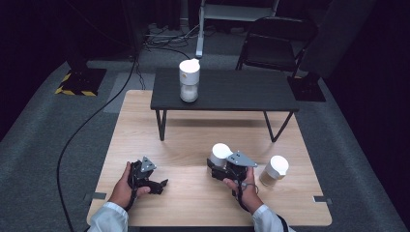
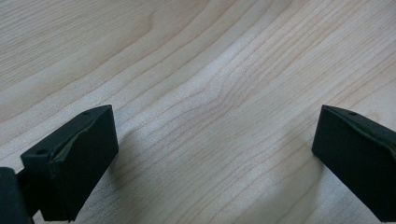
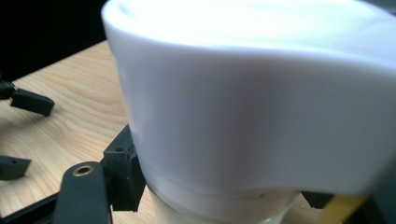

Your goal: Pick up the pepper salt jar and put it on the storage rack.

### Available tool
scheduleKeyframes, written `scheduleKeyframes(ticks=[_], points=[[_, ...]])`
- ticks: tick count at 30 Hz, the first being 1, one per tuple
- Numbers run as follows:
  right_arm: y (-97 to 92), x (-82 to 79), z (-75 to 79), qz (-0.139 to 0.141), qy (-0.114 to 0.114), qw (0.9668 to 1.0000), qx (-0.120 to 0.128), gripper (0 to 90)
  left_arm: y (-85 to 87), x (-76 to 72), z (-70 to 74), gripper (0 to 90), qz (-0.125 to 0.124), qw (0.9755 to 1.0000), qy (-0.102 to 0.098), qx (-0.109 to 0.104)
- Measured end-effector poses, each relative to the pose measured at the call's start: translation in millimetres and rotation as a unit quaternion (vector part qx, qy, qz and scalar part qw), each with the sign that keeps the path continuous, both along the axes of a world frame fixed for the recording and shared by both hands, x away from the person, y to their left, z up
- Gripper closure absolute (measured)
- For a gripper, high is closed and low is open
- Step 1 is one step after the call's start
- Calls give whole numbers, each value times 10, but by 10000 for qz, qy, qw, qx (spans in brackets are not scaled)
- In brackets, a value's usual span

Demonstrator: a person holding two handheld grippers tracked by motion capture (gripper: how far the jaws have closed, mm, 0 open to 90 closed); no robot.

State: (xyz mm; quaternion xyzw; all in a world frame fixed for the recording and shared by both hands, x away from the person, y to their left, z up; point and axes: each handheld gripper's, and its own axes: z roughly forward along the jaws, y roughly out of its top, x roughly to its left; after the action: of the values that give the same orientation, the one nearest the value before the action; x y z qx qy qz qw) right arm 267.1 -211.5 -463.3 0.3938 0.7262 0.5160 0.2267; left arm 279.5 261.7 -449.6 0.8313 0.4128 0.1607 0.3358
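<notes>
The right gripper [image 1: 218,170] was clenched on a white-capped jar [image 1: 220,155] that stood on the wooden table [image 1: 193,193], a little right of the middle and near the person's edge. In the right gripper view the white cap [image 3: 252,107] was very close and blurred; one black jaw pressed against the jar just under the cap on the left, while the other jaw was almost hidden behind the jar. What was inside the jar I could not make out.

The left gripper [image 1: 162,185] rested on the table well apart from the jar, at the person's left. In the left gripper view its jaws stood wide apart, released, with bare wood between them; both jaws were cut off by the edges of the picture.

A second jar [image 1: 274,170] with a white cap stood just beside the right hand [image 1: 246,191], on its right, not touching. A third jar [image 1: 189,80] stood on the dark low bench [image 1: 241,92] at the far side of the table. Behind it a folding chair [image 1: 275,43] was half lost in the darkness.
</notes>
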Motion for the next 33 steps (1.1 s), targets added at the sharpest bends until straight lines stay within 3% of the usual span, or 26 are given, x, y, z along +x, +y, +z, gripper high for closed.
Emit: scheduleKeyframes(ticks=[5, 15, 24, 33], points=[[-35, -38, 78, -40, -79, 9999, 125, 300, 1, 0, 0, 0, -3, 10000, -1, -1], [-53, -150, 315, -127, -217, 9996, 117, 300, 1, -1, -1, 0, -2, 10000, -2, -3], [-81, -206, 551, -318, -186, 9992, 143, 300, 0, -2, -1, 0, 0, 10000, -3, -2], [-57, -228, 769, -465, -373, 9981, 124, 299, 1, -2, -1, 0, -1, 10000, -3, -3]])
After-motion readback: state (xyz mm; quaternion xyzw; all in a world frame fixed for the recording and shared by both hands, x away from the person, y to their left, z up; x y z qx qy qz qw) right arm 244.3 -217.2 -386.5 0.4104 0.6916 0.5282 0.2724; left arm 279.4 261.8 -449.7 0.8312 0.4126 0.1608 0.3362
